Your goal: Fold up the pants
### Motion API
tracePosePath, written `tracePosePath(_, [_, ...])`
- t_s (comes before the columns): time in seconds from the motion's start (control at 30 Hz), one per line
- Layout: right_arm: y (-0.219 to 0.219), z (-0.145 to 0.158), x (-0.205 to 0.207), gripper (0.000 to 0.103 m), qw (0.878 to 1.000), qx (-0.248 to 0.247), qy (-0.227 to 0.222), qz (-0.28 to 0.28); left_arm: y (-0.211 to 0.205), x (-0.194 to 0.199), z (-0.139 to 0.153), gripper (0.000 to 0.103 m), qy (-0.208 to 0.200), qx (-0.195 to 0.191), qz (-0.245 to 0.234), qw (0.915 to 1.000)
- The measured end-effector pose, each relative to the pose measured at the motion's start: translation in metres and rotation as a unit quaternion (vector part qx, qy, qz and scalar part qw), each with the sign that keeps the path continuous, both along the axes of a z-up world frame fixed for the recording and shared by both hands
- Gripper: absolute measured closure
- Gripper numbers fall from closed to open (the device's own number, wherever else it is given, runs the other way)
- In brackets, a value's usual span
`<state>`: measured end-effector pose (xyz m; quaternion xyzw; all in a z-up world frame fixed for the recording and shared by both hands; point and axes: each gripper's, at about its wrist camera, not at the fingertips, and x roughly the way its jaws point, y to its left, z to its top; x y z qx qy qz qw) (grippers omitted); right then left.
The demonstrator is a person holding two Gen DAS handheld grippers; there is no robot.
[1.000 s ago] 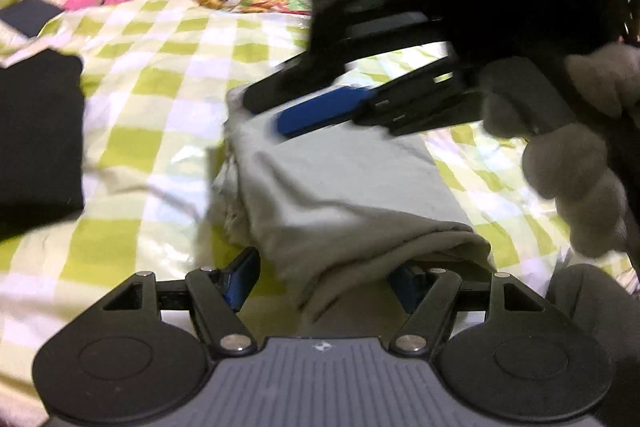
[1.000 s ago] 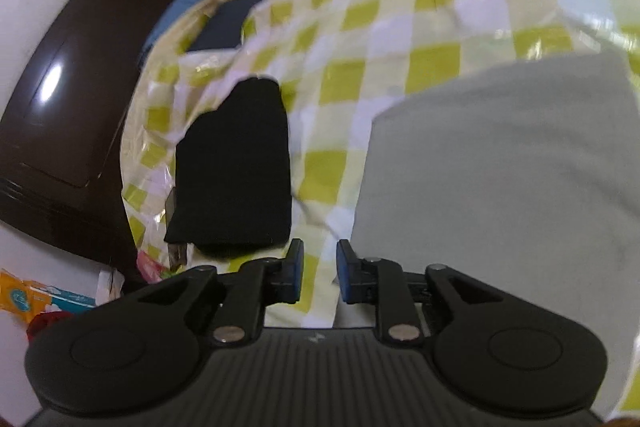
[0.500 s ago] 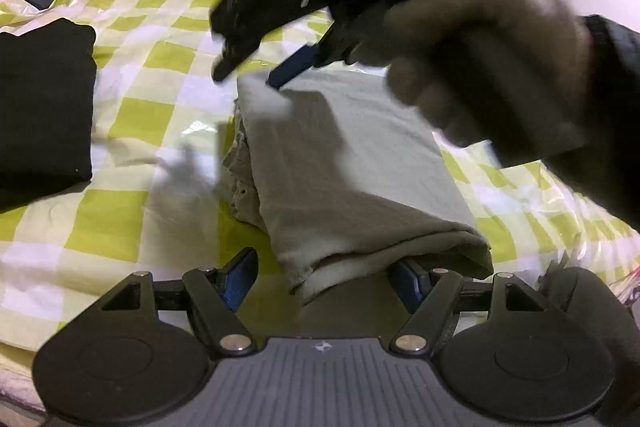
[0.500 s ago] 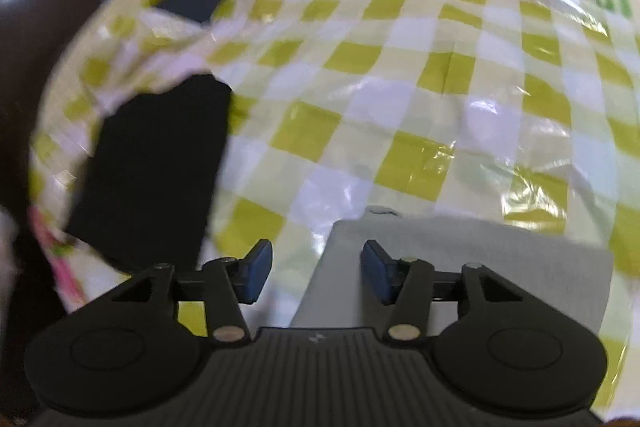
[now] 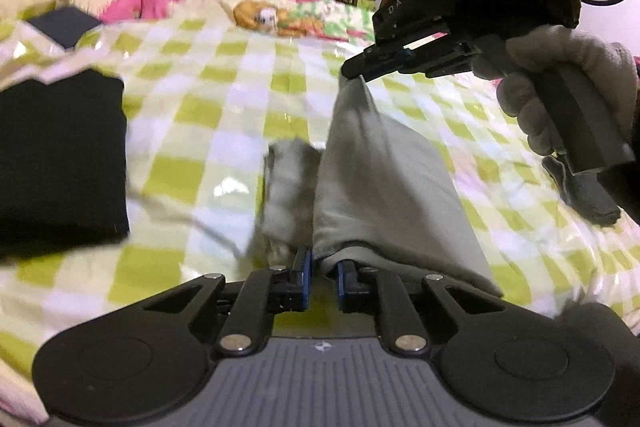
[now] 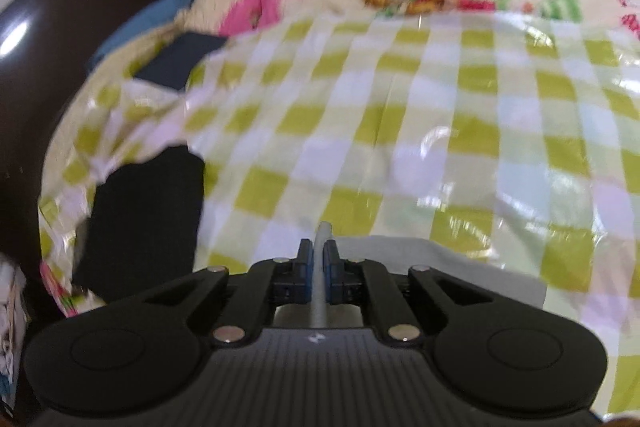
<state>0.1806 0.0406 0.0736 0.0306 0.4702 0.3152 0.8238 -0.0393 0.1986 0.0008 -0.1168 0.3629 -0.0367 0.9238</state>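
While pinched, grey pants [image 5: 380, 167] aloft

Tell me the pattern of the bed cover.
Green-and-white checked glossy bed cover; clearest in the right wrist view.

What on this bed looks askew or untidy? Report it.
The grey pants are not flat: the right gripper pinches their far corner up into a peak, the left gripper clamps the near edge, and a rumpled layer sticks out on the pants' left side.
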Motion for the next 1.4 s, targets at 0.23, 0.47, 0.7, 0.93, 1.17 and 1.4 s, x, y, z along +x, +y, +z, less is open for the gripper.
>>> tracePosePath(0.23, [0.039, -0.030, 0.018, 0.097, 1.000, -0.004, 0.019, 0.016, 0.014, 0.012, -0.015, 0.076, 0.023, 0.018, 0.025, 0.9992])
tracePosePath(0.47, [0.065, -0.076, 0.015, 0.090, 0.998, -0.045, 0.028, 0.040, 0.019, 0.012, -0.030, 0.070, 0.053, 0.028, 0.039, 0.9974])
tracePosePath(0.7, [0.057, -0.065, 0.006, 0.079, 0.999, -0.025, 0.006, 0.041, 0.017, 0.001, -0.019, 0.056, 0.058, 0.069, 0.042, 0.9950])
tracePosePath(0.93, [0.013, -0.037, -0.016, 0.069, 0.999, -0.002, -0.029, 0.038, 0.020, -0.009, 0.001, 0.056, 0.050, 0.111, 0.061, 0.9907])
tracePosePath(1.17, [-0.027, -0.049, -0.036, 0.069, 0.999, -0.018, -0.018, 0.021, -0.012, 0.026, 0.015, 0.055, 0.010, 0.106, 0.026, 0.9940])
tracePosePath(1.4, [-0.059, -0.059, -0.054, 0.068, 0.999, -0.037, -0.027, 0.002, -0.032, 0.057, -0.025, 0.055, 0.062, 0.134, 0.008, 0.9891])
